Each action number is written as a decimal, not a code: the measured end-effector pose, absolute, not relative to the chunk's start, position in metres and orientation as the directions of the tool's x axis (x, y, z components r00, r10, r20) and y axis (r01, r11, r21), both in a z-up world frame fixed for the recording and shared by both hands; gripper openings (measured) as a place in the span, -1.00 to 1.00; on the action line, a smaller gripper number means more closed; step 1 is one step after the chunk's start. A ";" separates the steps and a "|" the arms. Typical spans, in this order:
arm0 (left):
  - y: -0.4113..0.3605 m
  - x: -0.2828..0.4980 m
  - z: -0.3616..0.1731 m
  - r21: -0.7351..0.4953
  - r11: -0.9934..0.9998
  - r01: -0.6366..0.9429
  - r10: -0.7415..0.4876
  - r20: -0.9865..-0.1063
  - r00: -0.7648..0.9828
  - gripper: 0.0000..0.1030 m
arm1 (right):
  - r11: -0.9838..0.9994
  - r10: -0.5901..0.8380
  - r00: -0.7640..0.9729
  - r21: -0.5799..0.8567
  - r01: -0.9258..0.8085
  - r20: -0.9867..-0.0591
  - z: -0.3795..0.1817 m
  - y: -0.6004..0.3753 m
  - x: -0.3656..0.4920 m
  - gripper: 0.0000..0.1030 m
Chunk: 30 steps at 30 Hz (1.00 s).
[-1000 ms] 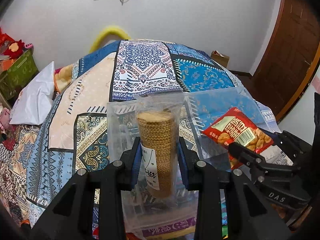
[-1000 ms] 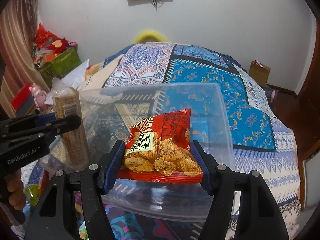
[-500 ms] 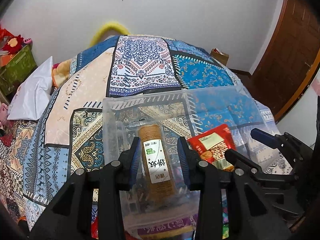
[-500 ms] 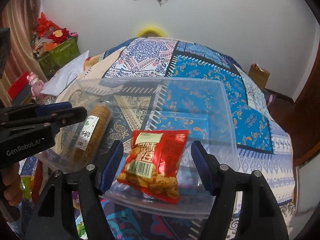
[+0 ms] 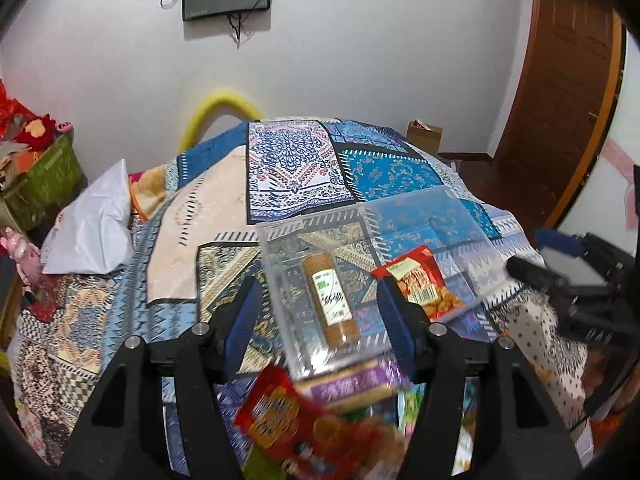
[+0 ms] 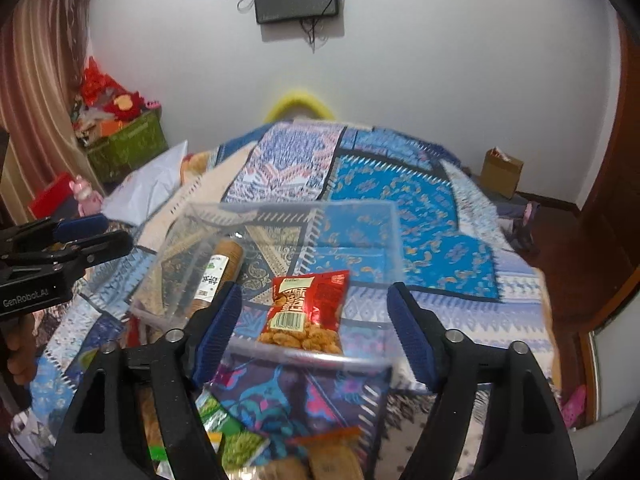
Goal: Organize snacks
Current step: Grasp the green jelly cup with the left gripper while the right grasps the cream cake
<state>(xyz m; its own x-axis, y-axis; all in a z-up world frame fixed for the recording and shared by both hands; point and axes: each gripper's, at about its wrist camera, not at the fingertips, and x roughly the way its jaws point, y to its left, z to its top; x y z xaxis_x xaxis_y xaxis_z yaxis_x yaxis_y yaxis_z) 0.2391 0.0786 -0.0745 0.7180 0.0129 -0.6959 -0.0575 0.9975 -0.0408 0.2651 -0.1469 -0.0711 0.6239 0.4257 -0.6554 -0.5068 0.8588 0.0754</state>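
Note:
A clear plastic bin (image 5: 448,204) (image 6: 360,210) sits on the patterned bedspread. Inside it lie a brown roll of biscuits with a white label (image 5: 331,300) (image 6: 218,268) on the left and a red snack bag (image 5: 420,280) (image 6: 306,312) on the right. My left gripper (image 5: 320,312) is open and empty, held above the bin's near left end. My right gripper (image 6: 314,328) is open and empty, held above the bin's near edge. Loose snack packs lie in front of the bin: a blurred red pack (image 5: 280,412), a purple pack (image 5: 344,388) and green packs (image 6: 224,420).
The quilted bedspread (image 5: 280,168) covers a bed. A white pillow (image 5: 96,228) and a green box (image 5: 40,188) lie to the left. A cardboard box (image 6: 502,170) stands on the floor at the far right, beside a brown door (image 5: 560,80).
Both grippers let go of their snacks, opened wide and drew back and up. The biscuit roll and the red bag now lie in the bin.

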 end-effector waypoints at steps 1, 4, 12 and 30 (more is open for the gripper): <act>0.079 0.233 -0.073 -0.040 0.998 -0.053 0.010 -0.695 0.719 0.23 | 0.861 0.422 0.632 0.071 -0.503 -0.650 -0.068 -0.151 0.261 0.46; 0.081 0.212 -0.069 -0.033 0.999 -0.038 0.005 -0.693 0.720 0.30 | 0.867 0.418 0.646 0.068 -0.494 -0.639 -0.061 -0.164 0.247 0.47; 0.096 0.168 -0.088 -0.028 0.997 -0.066 0.024 -0.731 0.682 0.33 | 0.886 0.386 0.661 0.059 -0.460 -0.644 -0.067 -0.191 0.218 0.52; 0.137 0.133 -0.186 -0.124 0.979 -0.163 -0.022 -0.856 0.517 0.33 | 0.914 0.287 0.495 0.081 -0.396 -0.820 -0.165 -0.218 0.210 0.54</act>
<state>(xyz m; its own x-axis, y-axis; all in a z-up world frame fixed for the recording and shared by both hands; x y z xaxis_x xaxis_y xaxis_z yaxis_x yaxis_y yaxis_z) 0.1327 0.1375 -0.1861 0.5165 -0.0222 -0.8560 -0.1634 0.9787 -0.1240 0.2096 -0.2177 -0.1650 0.4948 0.2874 -0.8201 -0.3964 0.9145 0.0814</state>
